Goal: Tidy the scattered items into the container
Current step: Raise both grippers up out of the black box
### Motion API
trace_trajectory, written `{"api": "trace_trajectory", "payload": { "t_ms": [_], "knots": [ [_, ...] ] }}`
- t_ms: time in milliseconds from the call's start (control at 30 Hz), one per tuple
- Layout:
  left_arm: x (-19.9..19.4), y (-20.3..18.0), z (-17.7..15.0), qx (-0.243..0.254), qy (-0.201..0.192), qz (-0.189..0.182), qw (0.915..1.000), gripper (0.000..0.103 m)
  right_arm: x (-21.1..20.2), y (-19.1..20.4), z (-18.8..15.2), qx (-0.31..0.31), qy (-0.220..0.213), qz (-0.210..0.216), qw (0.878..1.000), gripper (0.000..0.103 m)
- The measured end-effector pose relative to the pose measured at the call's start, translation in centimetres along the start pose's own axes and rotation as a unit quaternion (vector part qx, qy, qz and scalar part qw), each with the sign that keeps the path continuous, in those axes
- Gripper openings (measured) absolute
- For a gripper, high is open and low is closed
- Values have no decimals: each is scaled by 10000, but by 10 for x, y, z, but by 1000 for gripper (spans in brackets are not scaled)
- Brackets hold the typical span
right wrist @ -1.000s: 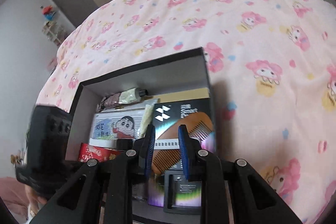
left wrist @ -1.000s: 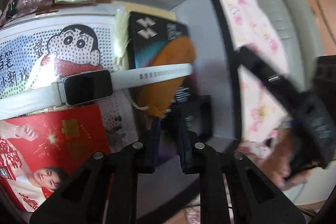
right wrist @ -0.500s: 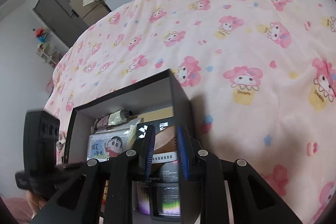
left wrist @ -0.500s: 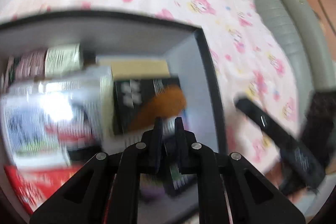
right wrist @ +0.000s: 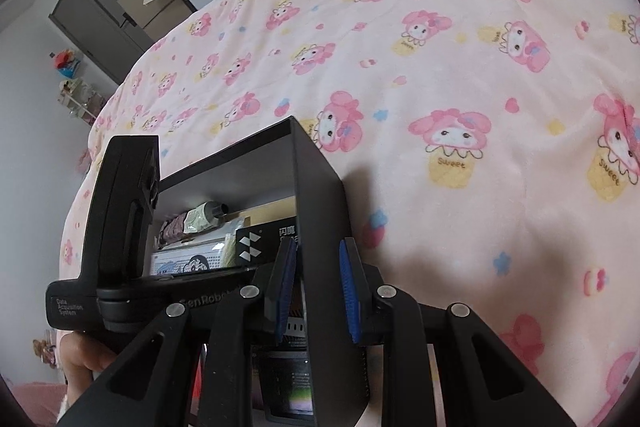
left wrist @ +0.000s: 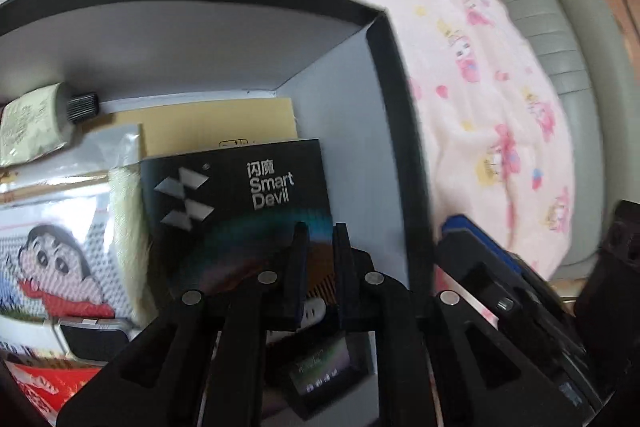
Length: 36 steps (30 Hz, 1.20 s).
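A black box with a grey inside [left wrist: 376,75] sits on the bed and holds several items: a black Smart Devil package [left wrist: 236,211], a cartoon-print pouch [left wrist: 52,251], a tube [left wrist: 36,123], a wooden comb [left wrist: 320,259] and a white-strapped watch [left wrist: 92,335]. My left gripper [left wrist: 319,231] hangs above the box's right part, its fingers close together with nothing between them. My right gripper [right wrist: 317,251] is open and straddles the box's right wall [right wrist: 320,211]. The box's contents also show in the right wrist view [right wrist: 224,239].
The pink cartoon-print blanket [right wrist: 440,67] covers the bed all around the box. A grey headboard edge [left wrist: 560,39] runs at the right. The other gripper's body [right wrist: 120,219] stands left of the box. A dark cabinet [right wrist: 100,31] stands far back.
My left gripper has lifted and pulled back from the watch, so the box's far wall and the blanket came into view. My right gripper has moved right, over the box's right wall.
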<state>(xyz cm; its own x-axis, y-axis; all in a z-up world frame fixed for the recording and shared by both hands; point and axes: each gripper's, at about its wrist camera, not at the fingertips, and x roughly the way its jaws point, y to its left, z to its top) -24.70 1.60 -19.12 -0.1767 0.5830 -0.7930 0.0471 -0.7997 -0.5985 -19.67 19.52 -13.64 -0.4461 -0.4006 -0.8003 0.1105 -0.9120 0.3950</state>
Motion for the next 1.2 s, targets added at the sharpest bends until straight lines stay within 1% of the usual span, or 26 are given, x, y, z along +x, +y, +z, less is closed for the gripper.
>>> {"api": "trace_trajectory", "payload": {
  "t_ms": [33,133,167,200,267,300,333,367,433,467,500,533,600,633,667,733,767,800,833,900,1000,1067,1133,1200],
  "knots": [
    [-8,2,-2,-7,-107,-67,9999,10,-1,2,-1,-29,5,15,10000,19],
    [-46,14,-20,-74,-592,-171,9981,10,-4,10,-4,-143,-27,32,9999,19],
    [-53,22,-24,-150,-708,-93,9973,10,-4,15,-6,-221,-40,30,9997,19],
    [-62,30,-28,-244,-796,66,9965,10,-3,18,-7,-287,-25,36,9996,19],
    [-74,48,-43,-452,-891,571,9934,10,-3,30,-11,-486,-71,-96,9987,22],
    [-79,56,-48,-543,-966,718,9912,10,-1,37,-14,-629,-39,-147,9979,22],
    [-83,62,-51,-603,-1051,725,9900,10,0,44,-18,-713,-15,-111,9974,22],
    [-90,73,-52,-700,-1137,674,9887,10,-3,52,-22,-815,-84,-132,9965,22],
    [-96,88,-49,-874,-1236,803,9852,10,-8,70,-30,-1253,-280,-239,9914,22],
    [-96,92,-47,-932,-1269,854,9838,10,-7,82,-34,-1526,-335,-227,9875,22],
    [-92,92,-49,-982,-1235,825,9840,10,-2,88,-37,-1641,-268,-159,9860,22],
    [-90,97,-48,-1079,-1117,791,9847,10,6,91,-38,-1662,-119,-64,9860,22],
    [-85,101,-49,-1169,-965,750,9856,10,30,92,-41,-1537,345,131,9874,22],
    [-82,99,-47,-1126,-920,765,9864,10,41,91,-43,-1491,543,123,9873,22],
    [-85,100,-49,-1123,-906,764,9866,10,52,90,-45,-1467,716,84,9865,22],
    [-92,100,-50,-1154,-971,611,9867,11,66,88,-48,-1401,1004,80,9850,22],
    [-94,101,-50,-1163,-1031,566,9862,12,71,87,-50,-1379,1091,97,9844,22],
    [-96,101,-50,-1206,-1079,598,9850,12,72,88,-52,-1392,1108,75,9840,22],
    [-100,103,-53,-1193,-1113,618,9847,12,72,88,-52,-1416,1090,48,9839,22],
    [-105,99,-59,-1074,-1212,504,9855,12,68,89,-53,-1460,1024,5,9840,22],
    [-114,79,-73,-777,-1436,429,9856,12,56,93,-56,-1557,828,-119,9843,22],
    [-121,62,-85,-537,-1585,410,9850,19,44,96,-57,-1614,668,-184,9844,22],
    [-134,56,-97,-354,-1710,429,9837,24,29,101,-60,-1708,443,-253,9840,22],
    [-139,42,-106,-164,-1857,484,9813,25,15,107,-61,-1776,290,-272,9833,23]
  ]
}}
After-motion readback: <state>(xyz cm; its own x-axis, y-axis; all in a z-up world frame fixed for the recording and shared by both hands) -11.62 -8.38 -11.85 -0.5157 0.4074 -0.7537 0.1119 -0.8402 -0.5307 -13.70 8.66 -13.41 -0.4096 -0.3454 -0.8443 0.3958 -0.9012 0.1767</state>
